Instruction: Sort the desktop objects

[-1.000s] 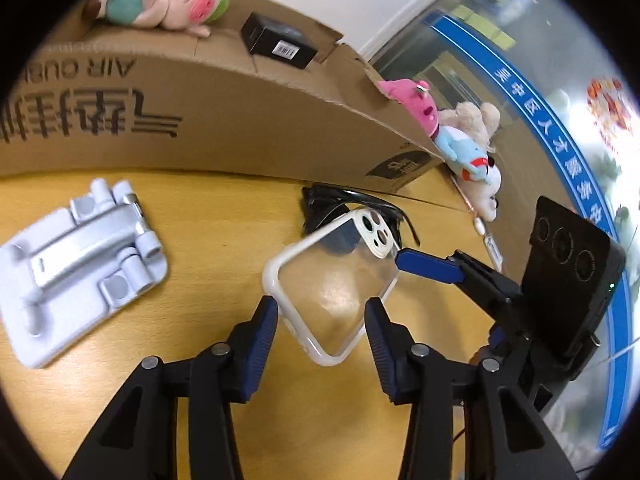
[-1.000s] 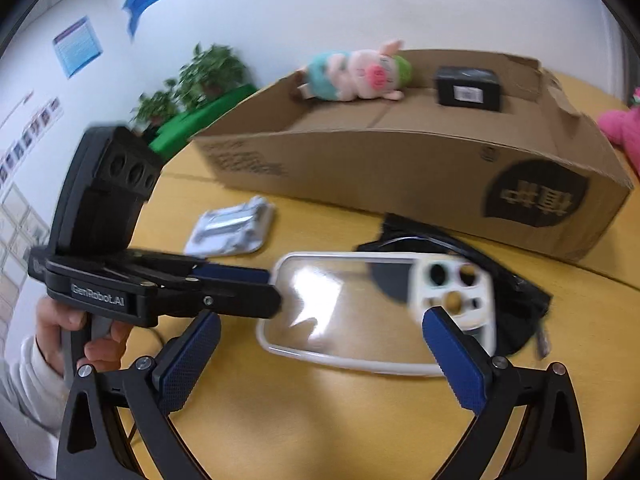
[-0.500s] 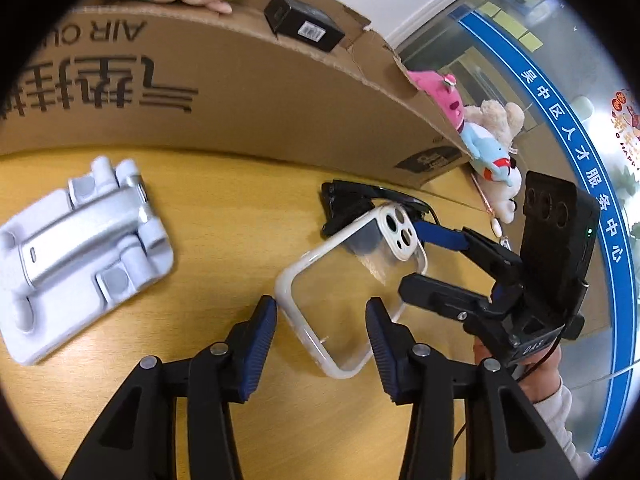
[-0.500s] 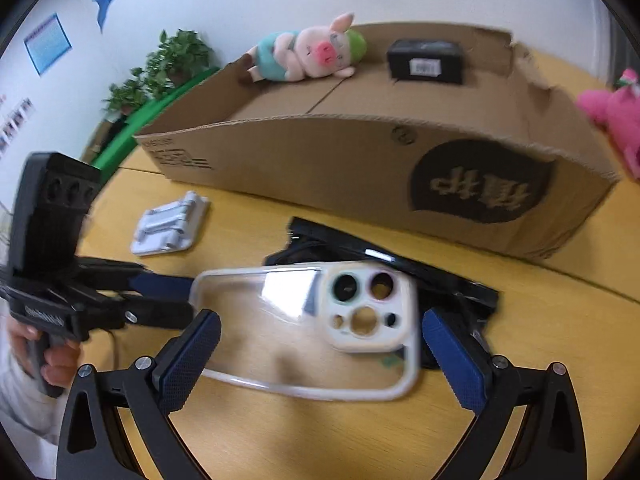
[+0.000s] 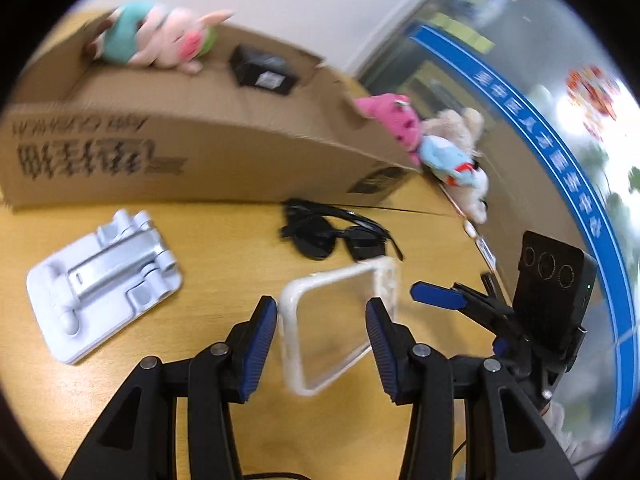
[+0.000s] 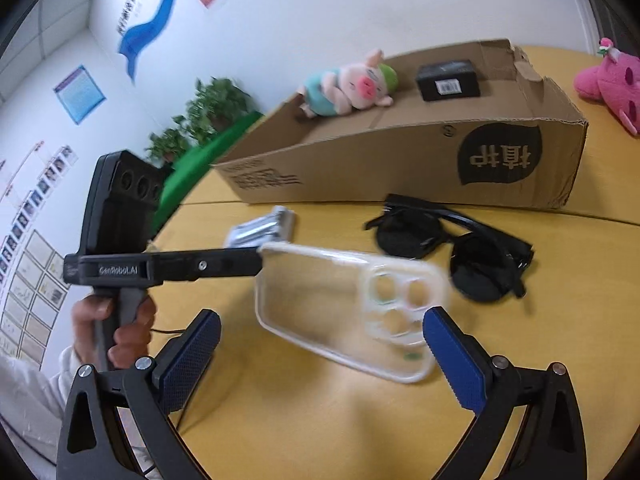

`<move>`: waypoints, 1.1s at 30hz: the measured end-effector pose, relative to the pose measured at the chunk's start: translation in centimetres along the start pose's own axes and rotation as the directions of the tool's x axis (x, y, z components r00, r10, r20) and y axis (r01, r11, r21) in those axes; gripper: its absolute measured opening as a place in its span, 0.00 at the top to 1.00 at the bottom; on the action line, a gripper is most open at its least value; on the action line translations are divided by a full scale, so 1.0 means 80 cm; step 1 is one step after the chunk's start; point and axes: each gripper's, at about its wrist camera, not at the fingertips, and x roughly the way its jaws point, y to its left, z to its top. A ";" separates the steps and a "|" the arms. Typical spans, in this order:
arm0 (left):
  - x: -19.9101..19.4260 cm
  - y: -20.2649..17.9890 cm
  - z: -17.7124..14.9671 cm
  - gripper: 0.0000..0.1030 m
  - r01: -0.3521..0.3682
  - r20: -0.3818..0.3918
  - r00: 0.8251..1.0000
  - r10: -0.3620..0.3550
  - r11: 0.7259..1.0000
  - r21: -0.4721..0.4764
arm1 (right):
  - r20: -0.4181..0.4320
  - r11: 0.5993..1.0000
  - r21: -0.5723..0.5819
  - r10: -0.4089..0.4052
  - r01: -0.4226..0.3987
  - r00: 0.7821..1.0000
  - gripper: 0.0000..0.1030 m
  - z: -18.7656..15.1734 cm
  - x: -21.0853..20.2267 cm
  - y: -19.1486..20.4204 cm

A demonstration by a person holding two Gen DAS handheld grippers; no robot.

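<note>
Left tongs (image 5: 322, 342): the clear phone case (image 5: 338, 322) stands between the two blue pads, on its long edge and tilted. Contact of the pads with the case rims cannot be confirmed from the left wrist view. In the right wrist view the left tongs (image 6: 256, 262) reach in from the left and meet the near corner of the phone case (image 6: 348, 310), which appears raised above the worktop (image 6: 320, 420); whether the pads are clamped on it cannot be told. Frame is motion-blurred.

Right tongs (image 6: 320, 356): spread wide, nothing between the pads, the phone case just ahead of them and not touched. In the left wrist view the right tongs (image 5: 440, 298) sit just right of the case, one blue finger tip close to the camera-cutout end.

Beyond the case: black sunglasses (image 6: 452, 252) lying on the yellow worktop, folded, close behind the case. Left of the case: a silver-white folding phone stand (image 5: 104, 280), flat on the worktop, well apart from the case.

Further back: long cardboard box (image 6: 400, 160) with printed side. In it, a plush pig (image 6: 348, 88) in a teal top and a small black box (image 6: 448, 80), apart from each other. At the box's right end, a pink plush toy (image 6: 612, 84) on the worktop
</note>
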 end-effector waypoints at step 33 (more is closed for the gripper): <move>-0.025 -0.009 -0.020 0.45 0.022 0.053 0.998 -0.023 0.999 0.024 | 0.075 0.996 -0.022 0.082 -0.081 0.994 0.01 -0.028 -0.038 0.000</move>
